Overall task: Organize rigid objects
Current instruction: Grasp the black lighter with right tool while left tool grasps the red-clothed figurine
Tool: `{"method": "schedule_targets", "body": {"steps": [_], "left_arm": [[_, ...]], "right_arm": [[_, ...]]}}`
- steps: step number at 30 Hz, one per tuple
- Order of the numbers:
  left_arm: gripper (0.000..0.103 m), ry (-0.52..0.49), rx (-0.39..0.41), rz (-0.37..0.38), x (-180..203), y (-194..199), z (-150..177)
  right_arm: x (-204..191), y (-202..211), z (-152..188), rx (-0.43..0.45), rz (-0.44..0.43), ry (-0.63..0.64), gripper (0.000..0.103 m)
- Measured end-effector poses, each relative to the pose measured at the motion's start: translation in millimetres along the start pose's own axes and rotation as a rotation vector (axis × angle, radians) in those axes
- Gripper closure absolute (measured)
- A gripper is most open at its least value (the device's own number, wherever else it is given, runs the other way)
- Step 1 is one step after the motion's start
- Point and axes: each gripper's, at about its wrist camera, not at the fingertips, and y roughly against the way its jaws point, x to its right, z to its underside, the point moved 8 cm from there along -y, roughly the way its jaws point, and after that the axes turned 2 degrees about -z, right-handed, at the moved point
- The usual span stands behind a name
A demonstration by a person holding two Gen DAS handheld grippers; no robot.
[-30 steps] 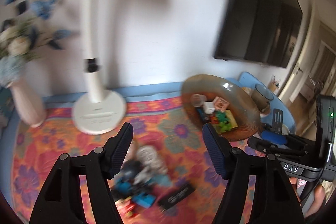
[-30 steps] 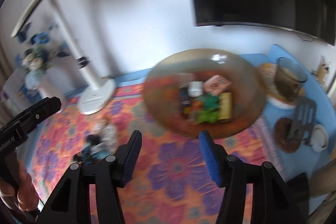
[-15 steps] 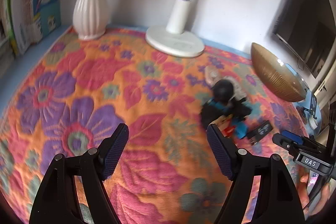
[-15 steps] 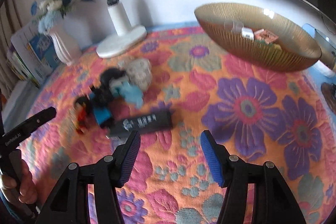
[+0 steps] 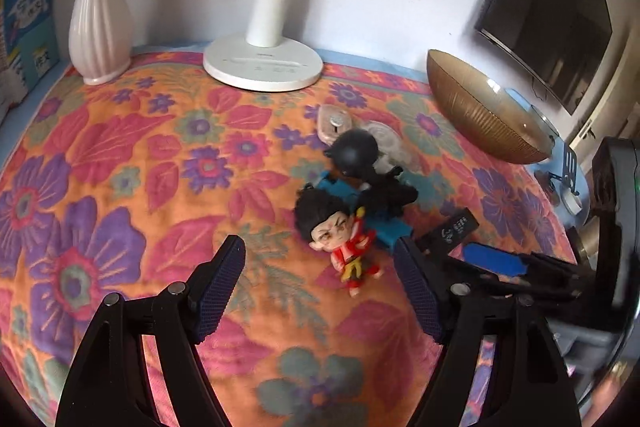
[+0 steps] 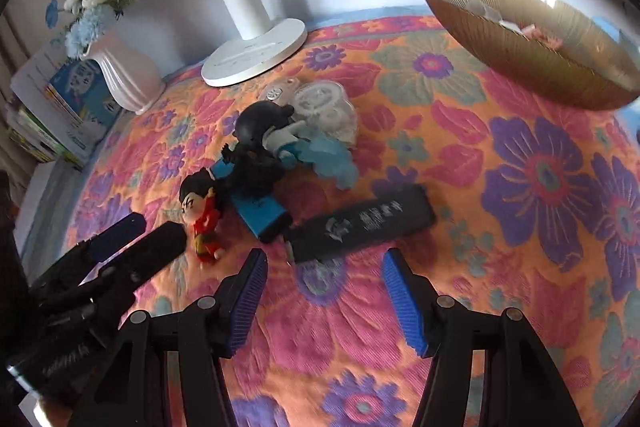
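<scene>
Orange woven cloth [image 6: 460, 155] with raised purple and red flowers covers the table, its weave coarse and quilted. On it lies a small heap of hard toys: a glossy plastic figure in red [image 5: 348, 247] with a big round black-haired head lies on its back, and just behind it a black round-headed figure [image 6: 260, 131] sprawls over a flat blue block [image 6: 260, 215], touching pale blue translucent pieces [image 6: 332, 159] and a clear ribbed plastic piece [image 6: 324, 107]. A matt black slab with pale lettering [image 6: 360, 223] lies flat beside the blue block. A ribbed amber bowl [image 6: 532, 55], thin-walled and shallow, stands at the far right of the cloth with a few small pieces inside. A smooth white lamp base [image 5: 262, 63] and a fluted pale vase [image 5: 98, 23] of blue flowers stand by the wall. The left gripper [image 5: 320, 291] is tilted down toward the cloth, its jaws having just widened; they stand well apart, with the red figure lying ahead of and between the textured blue pads [image 5: 218, 291], which do not touch it. The right gripper [image 6: 324, 295] slants more steeply down, its jaws apart and empty, the ridged blue pads just short of the black slab's near edge.
</scene>
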Motion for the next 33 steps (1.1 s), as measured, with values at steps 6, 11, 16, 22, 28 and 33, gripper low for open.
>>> {"method": "schedule_targets", "body": {"steps": [6, 11, 16, 22, 28, 33], "left_arm": [[0.029, 0.012, -0.043, 0.018, -3, -11, 2], [0.028, -0.031, -0.059, 0.034, 8, -13, 7], [0.029, -0.070, -0.071, 0.012, 14, -19, 6], [0.043, -0.023, -0.077, 0.005, 2, -19, 6], [0.044, 0.029, -0.023, -0.089, -29, 4, 4], [0.042, 0.022, -0.063, 0.040, -11, -3, -3]], "right_arm": [[7, -3, -5, 0.028, 0.061, 0.029, 0.044], [44, 10, 3, 0.030, 0.122, 0.014, 0.044], [88, 31, -4, 0.057, 0.167, -0.096, 0.044], [84, 31, -12, 0.040, 0.045, -0.129, 0.044], [57, 3, -23, 0.034, 0.091, -0.092, 0.044], [52, -10, -32, 0.049, 0.207, -0.073, 0.046]]}}
